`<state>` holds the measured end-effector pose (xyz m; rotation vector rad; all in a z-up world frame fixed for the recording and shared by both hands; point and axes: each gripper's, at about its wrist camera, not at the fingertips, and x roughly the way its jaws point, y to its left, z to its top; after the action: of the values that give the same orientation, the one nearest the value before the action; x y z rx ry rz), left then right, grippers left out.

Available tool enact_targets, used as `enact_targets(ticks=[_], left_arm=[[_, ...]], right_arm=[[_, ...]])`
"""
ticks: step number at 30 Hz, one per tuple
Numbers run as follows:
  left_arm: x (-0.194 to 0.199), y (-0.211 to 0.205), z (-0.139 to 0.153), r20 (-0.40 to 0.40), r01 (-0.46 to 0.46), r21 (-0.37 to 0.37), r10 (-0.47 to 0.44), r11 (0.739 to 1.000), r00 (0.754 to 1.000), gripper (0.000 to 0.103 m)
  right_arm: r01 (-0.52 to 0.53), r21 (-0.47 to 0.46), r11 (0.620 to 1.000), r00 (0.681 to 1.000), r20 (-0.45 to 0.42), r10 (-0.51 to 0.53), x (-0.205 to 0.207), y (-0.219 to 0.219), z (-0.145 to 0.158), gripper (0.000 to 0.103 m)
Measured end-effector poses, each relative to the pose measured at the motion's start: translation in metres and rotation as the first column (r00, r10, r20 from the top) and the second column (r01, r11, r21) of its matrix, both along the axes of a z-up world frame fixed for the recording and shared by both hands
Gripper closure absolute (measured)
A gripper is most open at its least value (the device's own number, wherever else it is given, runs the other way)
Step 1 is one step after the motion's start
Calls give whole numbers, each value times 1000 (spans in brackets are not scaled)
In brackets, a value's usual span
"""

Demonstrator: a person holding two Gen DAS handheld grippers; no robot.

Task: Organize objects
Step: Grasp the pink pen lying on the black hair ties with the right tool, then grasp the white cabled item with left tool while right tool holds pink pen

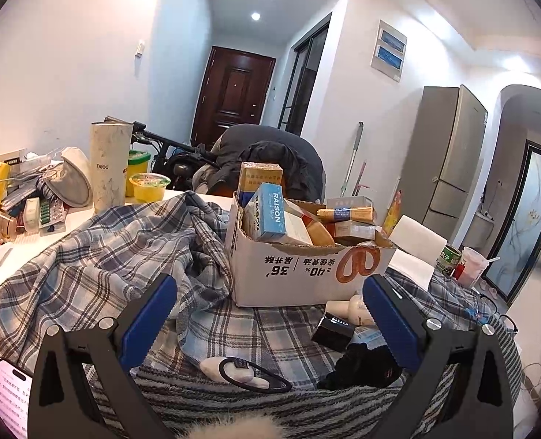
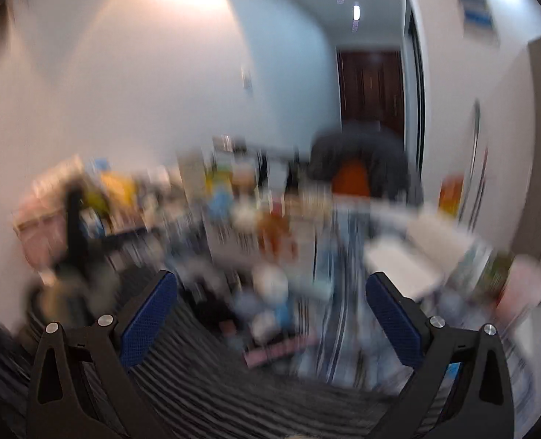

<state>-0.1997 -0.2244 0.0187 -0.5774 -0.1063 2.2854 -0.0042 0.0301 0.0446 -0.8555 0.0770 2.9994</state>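
Left tongs (image 1: 270, 305) gape empty before the white cardboard box (image 1: 299, 274) of packets. Right tongs (image 2: 270, 300) gape empty too; that view is blurred

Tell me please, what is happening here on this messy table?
A person is tidying a cluttered table, holding a gripper in each hand. The left gripper has its jaws open and empty, pointed at the white cardboard box already filled with small packets, which stands on a blue-grey plaid cloth. A small black box and a white oval object with a black hair tie lie loose in front. The right gripper is also open and empty; its view is badly blurred.
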Motion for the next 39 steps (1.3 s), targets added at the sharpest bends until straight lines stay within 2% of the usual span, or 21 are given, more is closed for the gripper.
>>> enact_targets(ticks=[3, 9, 12, 15, 18, 19, 20, 28, 32, 36, 39], left_arm=[[-2, 1, -1, 11, 1, -3, -1, 1000, 1000, 0], [-5, 3, -3, 24, 2, -12, -2, 1000, 1000, 0], [-5, 3, -3, 25, 2, -12, -2, 1000, 1000, 0], [-6, 3, -4, 28, 4, -12, -3, 1000, 1000, 0], [-7, 5, -6, 39, 8, -15, -7, 1000, 999, 0], [-7, 5, -6, 41, 9, -15, -8, 1000, 999, 0], [-7, 5, -7, 42, 10, -14, -10, 1000, 999, 0], [-8, 5, -7, 45, 9, -14, -8, 1000, 999, 0], [-10, 0, -7, 59, 9, 10, -9, 1000, 998, 0], [-12, -9, -1, 94, 55, 18, -56, 998, 994, 0], [-10, -16, 6, 90, 97, -45, -93, 994, 992, 0]], right_arm=[[-42, 38, 998, 993, 111, 38, -23, -1, -37, 0], [-177, 209, 962, 955, 274, 116, -53, -13, -58, 0], [-203, 242, 949, 938, 327, 117, -63, -15, -71, 0], [-221, 224, 949, 927, 352, 133, -67, -13, -78, 0], [-226, 213, 951, 925, 353, 141, -66, -11, -79, 3], [-229, 212, 950, 925, 351, 145, -65, -11, -80, 13], [-225, 217, 950, 927, 348, 140, -64, -11, -80, 15], [-180, 259, 949, 957, 269, 108, -56, -10, -73, 15], [-162, 265, 951, 965, 245, 96, -54, -10, -71, 15], [-153, 268, 951, 967, 239, 88, -54, -9, -71, 15], [-151, 250, 956, 969, 230, 92, -52, -6, -70, 15]])
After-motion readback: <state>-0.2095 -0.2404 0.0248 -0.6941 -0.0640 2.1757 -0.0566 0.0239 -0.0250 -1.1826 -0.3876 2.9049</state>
